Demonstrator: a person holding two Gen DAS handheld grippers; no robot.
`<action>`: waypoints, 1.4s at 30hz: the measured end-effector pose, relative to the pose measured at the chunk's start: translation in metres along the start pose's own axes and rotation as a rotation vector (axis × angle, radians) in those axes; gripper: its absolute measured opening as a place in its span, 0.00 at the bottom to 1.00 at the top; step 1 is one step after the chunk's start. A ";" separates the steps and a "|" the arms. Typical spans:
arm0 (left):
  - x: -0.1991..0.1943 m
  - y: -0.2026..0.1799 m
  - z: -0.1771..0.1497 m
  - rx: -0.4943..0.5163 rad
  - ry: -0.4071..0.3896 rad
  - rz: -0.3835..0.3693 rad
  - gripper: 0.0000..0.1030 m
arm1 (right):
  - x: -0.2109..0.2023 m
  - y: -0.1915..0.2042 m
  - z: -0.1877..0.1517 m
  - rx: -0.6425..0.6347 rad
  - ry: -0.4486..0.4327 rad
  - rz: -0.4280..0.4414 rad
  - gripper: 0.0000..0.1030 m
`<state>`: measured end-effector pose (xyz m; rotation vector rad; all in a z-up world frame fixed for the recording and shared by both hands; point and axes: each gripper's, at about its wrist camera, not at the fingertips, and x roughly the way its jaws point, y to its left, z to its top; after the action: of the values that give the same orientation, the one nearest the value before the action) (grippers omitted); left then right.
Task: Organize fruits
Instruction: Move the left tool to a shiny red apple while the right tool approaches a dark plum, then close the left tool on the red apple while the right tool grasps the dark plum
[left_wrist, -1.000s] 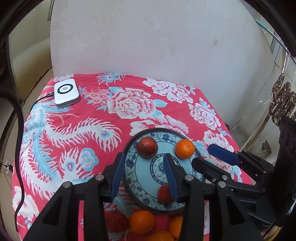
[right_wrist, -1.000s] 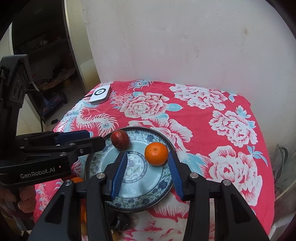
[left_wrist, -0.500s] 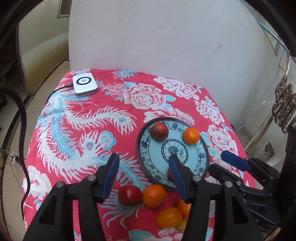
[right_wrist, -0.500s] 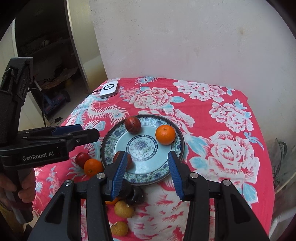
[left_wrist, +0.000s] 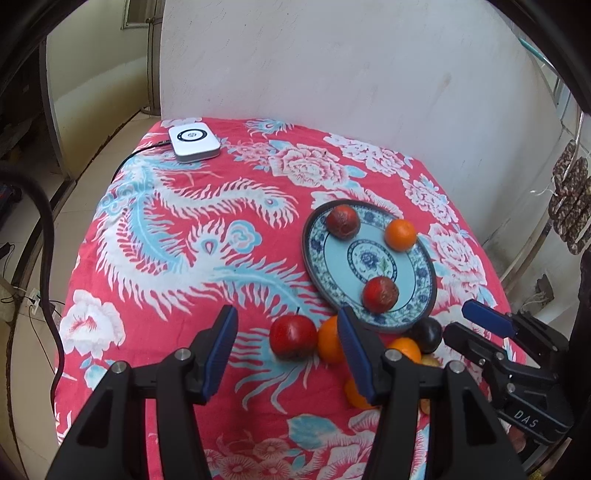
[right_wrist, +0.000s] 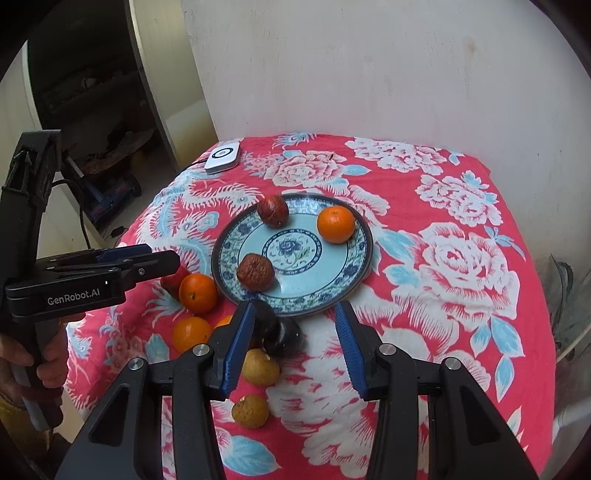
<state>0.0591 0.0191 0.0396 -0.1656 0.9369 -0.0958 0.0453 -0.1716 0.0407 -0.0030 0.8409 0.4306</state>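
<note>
A blue patterned plate holds two wrinkled red fruits and an orange. On the cloth in front of it lie a red apple, oranges, dark plums and two yellowish fruits. My left gripper is open and empty above the apple. My right gripper is open and empty above the plate's near rim.
The table wears a red flowered cloth. A white box with a cable sits at the far left corner. A white wall stands behind. The floor drops away at the left.
Both grippers have pulled back and up from the plate, so the loose fruit in front of it has come into view. Both stay open.
</note>
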 end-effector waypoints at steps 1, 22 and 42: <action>0.001 0.001 -0.001 -0.001 0.004 0.000 0.57 | 0.000 0.000 -0.001 0.003 0.003 0.001 0.45; 0.012 0.017 -0.010 -0.059 0.036 -0.030 0.57 | 0.004 0.004 -0.011 0.018 0.029 0.016 0.45; 0.010 0.019 -0.010 -0.080 0.033 -0.132 0.30 | 0.011 0.017 -0.006 -0.029 0.036 0.034 0.45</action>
<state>0.0574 0.0355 0.0224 -0.3006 0.9626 -0.1836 0.0415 -0.1533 0.0319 -0.0237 0.8706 0.4757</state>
